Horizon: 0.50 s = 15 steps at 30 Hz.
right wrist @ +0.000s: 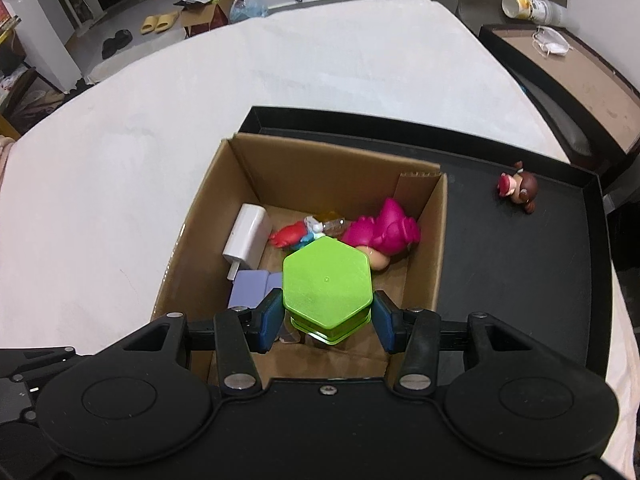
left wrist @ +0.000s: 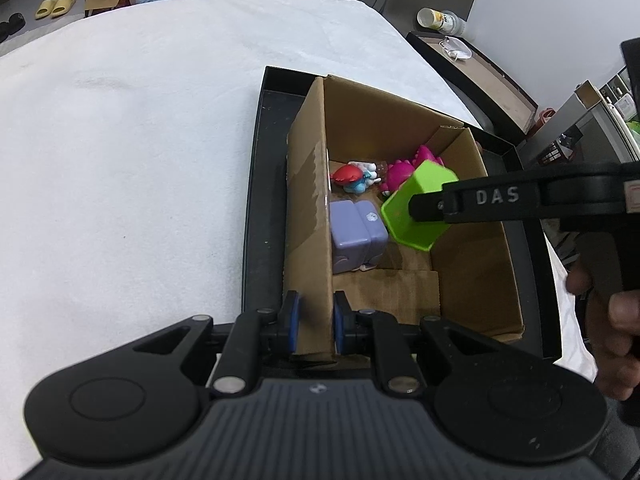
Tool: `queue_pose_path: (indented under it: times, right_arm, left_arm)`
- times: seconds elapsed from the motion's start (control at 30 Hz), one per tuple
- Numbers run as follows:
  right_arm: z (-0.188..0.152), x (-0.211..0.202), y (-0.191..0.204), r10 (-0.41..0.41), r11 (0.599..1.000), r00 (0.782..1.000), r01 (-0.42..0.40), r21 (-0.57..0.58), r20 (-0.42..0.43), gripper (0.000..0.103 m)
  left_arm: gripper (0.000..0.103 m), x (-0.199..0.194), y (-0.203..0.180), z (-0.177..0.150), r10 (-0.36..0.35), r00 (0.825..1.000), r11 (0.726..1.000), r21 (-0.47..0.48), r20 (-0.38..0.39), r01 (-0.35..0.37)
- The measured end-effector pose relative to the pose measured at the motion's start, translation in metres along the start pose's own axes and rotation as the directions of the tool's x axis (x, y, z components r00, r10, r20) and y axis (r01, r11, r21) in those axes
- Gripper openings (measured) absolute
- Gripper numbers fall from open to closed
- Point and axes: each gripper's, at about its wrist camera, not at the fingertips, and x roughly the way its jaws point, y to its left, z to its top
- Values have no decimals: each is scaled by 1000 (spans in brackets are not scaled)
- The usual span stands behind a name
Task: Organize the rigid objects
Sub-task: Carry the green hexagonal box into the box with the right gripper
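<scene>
My right gripper [right wrist: 326,320] is shut on a green hexagonal container [right wrist: 326,284] and holds it over the open cardboard box [right wrist: 428,240]; it also shows in the left wrist view [left wrist: 416,208]. My left gripper [left wrist: 314,324] is shut on the box's left wall [left wrist: 310,220]. Inside the box lie a pink dinosaur toy [right wrist: 384,232], a red and blue figure [right wrist: 294,236], a white charger [right wrist: 248,236] and a lilac case [left wrist: 358,232]. The box stands in a black tray [right wrist: 520,264].
A small brown figurine [right wrist: 518,188] lies on the tray to the right of the box. The tray rests on a white cloth-covered table [right wrist: 160,128]. A dark side table [right wrist: 580,76] with a mask and a cup stands at the far right.
</scene>
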Motion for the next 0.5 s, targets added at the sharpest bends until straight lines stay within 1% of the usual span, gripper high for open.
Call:
queue_pose_path:
  times: [0.2,0.4,0.5]
  right_arm:
    - [-4,-1,-6,21,999,1000,-21,29,9,49]
    - [-6,-14,-13,40,999,999,-41,21,34,49]
    - [-5,-21,-17,53,998,998,-54,19,47,50]
  left_arm:
    - [16,1,-2,1,9,1000,1000,6,-1,-9]
    - [16,2,-5,1,21,1000,1000,10,-3,-21]
    - [16,2,-5,1,26,1000,1000,11,-6,-26]
